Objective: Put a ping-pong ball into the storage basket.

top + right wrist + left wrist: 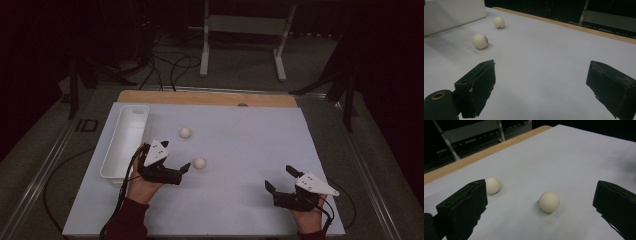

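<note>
One broad tabletop (250, 200) carries everything: a flat, matte, pale sheet with a strip of bare wood along its far edge, and wide open room across its middle and right side. At its left edge lies one long white plastic bin (125, 142), rectangular with rounded corners and smooth thin walls, running front to back.

Two tools work over the sheet, each held in a hand and each with blocky black jaws of rough, chipped-looking padding (a grey three-cornered plate sits on top of each). The left tool (176, 159) is near the bin's near end, its jaws spread wide apart and holding nothing; in the left gripper view the left tool (540, 202) frames the nearer ball between its jaws without touching it. The right tool (280, 179) rests low at the front right, well apart from the balls, its jaws likewise standing apart on bare sheet, as the right gripper view (541, 82) shows.

Two small balls, round, smooth and cream-white, lie on the sheet. The nearer ball (199, 163) sits just beside the left tool's tip; the farther ball (185, 132) lies beyond it, near the bin's far half, apart from both.
</note>
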The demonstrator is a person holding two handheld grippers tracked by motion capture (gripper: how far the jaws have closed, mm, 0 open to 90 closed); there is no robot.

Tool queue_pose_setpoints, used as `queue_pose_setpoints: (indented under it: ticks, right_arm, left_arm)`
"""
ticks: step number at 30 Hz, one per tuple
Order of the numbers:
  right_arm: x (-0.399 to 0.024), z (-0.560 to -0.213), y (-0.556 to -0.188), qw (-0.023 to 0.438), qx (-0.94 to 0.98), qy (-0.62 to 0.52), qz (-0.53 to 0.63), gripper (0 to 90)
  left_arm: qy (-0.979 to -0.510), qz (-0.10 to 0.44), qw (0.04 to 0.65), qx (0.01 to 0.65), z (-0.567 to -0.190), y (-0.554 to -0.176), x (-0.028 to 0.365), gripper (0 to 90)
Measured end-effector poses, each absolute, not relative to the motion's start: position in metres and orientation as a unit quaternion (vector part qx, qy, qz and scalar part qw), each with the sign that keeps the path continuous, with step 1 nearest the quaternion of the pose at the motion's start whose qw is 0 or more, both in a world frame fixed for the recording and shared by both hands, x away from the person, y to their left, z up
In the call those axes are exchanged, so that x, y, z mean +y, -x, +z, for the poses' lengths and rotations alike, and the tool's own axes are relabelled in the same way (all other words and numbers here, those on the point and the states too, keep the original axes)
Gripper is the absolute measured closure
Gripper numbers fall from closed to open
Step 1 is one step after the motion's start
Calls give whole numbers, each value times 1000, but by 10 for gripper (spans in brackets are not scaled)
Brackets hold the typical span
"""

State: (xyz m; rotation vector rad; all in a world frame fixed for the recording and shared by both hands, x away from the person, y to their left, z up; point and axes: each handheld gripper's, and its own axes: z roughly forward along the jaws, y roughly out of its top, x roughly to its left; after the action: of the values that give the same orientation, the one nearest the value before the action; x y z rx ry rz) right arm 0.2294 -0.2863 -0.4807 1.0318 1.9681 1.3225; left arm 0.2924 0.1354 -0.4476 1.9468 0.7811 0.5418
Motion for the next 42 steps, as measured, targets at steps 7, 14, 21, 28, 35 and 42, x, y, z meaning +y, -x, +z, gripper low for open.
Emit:
queue_pose_setpoints:
  ticks: [7, 14, 21, 28, 35, 42]
  right_arm:
    - [-283, -483, -230, 271, 737, -381, 488, 84]
    - [-283, -484, -232, 269, 738, -381, 488, 84]
    - [-282, -485, -232, 269, 740, -380, 486, 84]
    - [-283, -486, -232, 268, 739, -381, 486, 84]
    - [-283, -486, -233, 269, 738, -383, 486, 84]
    - [-283, -486, -233, 268, 739, -384, 485, 84]
  left_arm:
    - [-795, 212, 473, 317, -450, -298, 130, 2]
    - [-802, 197, 467, 314, -456, -306, 122, 2]
    - [-808, 198, 464, 305, -454, -311, 116, 2]
    - [-811, 197, 462, 300, -452, -317, 111, 2]
    - [-817, 193, 456, 296, -454, -326, 106, 2]
    - [-823, 182, 449, 297, -457, -334, 99, 2]
